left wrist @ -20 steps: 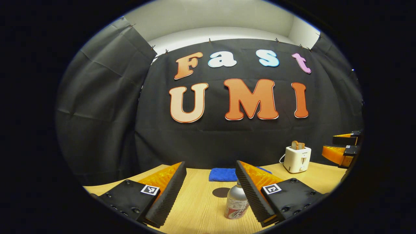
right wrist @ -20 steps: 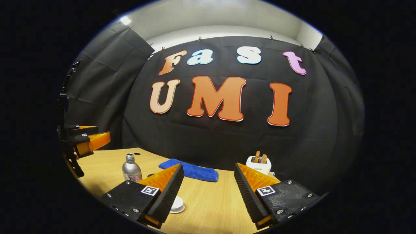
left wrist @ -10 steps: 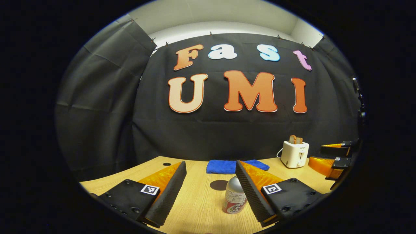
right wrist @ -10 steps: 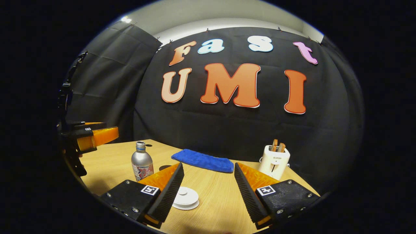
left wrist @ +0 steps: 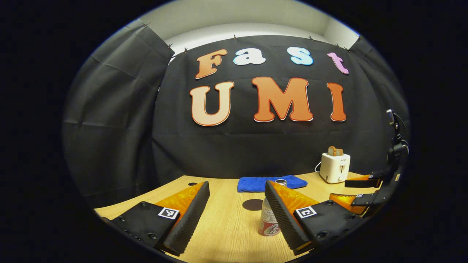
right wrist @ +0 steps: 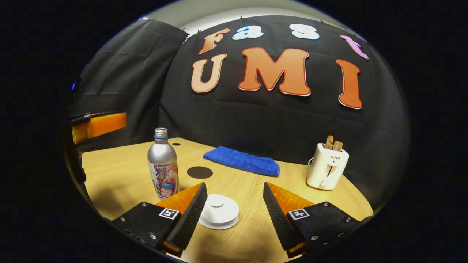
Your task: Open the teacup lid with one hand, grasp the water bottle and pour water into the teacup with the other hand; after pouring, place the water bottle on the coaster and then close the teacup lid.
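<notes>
A silver water bottle (right wrist: 163,169) with a red label stands upright at the left of the wooden table (right wrist: 120,171). Just right of it lies a dark round coaster (right wrist: 199,172). The white teacup (right wrist: 218,212) has its lid on, with a small knob on top. My right gripper (right wrist: 234,188) hangs open just above and before the cup, whose left edge is hidden by one finger. My left gripper (left wrist: 237,184) is open too, a little short of the bottle (left wrist: 269,219). Its right finger covers part of the bottle. The coaster (left wrist: 253,204) lies behind.
A folded blue cloth (right wrist: 242,160) lies at the back of the table near the wall. A white toaster (right wrist: 327,166) with bread in its slots stands at the back right. The left gripper (right wrist: 98,124) shows at the far left, the right gripper (left wrist: 360,191) at the far right.
My right gripper has come down and forward towards the teacup, so cup and bottle look larger. The left gripper has shifted only slightly. Both have stayed open.
</notes>
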{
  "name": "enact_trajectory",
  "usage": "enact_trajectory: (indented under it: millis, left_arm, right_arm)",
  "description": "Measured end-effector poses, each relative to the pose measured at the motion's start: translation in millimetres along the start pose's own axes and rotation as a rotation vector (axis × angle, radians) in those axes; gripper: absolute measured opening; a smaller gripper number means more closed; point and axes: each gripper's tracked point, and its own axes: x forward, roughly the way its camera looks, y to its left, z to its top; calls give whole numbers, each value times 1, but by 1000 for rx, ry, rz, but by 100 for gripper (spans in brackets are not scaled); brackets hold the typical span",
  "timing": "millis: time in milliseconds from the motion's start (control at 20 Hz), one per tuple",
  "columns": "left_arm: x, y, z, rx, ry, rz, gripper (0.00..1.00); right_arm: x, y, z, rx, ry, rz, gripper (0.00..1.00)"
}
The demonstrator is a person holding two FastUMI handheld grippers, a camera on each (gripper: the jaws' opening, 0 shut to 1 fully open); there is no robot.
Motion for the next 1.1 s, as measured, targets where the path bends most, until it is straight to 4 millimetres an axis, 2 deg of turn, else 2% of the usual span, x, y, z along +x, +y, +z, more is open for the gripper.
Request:
enact_trajectory:
  millis: [200,550,650,950,1000,1100]
  left_arm:
    - [-2,-1,-5,-4,11,-4,100]
    - [-1,-3,-14,-4,37,-4,100]
    - [0,-6,-18,-5,46,-10,100]
    - [2,-15,-23,15,61,-31,100]
    - [1,-17,-23,15,62,-35,100]
    - [1,-20,-24,10,64,-43,100]
  right_arm:
    - [14,9,-25,-3,69,26,88]
    - [38,20,-32,43,70,68,72]
    - [43,24,-30,73,63,81,65]
    - [48,26,-27,46,35,93,61]
    - [49,29,-29,44,41,100,52]
    - [48,32,-29,36,44,112,46]
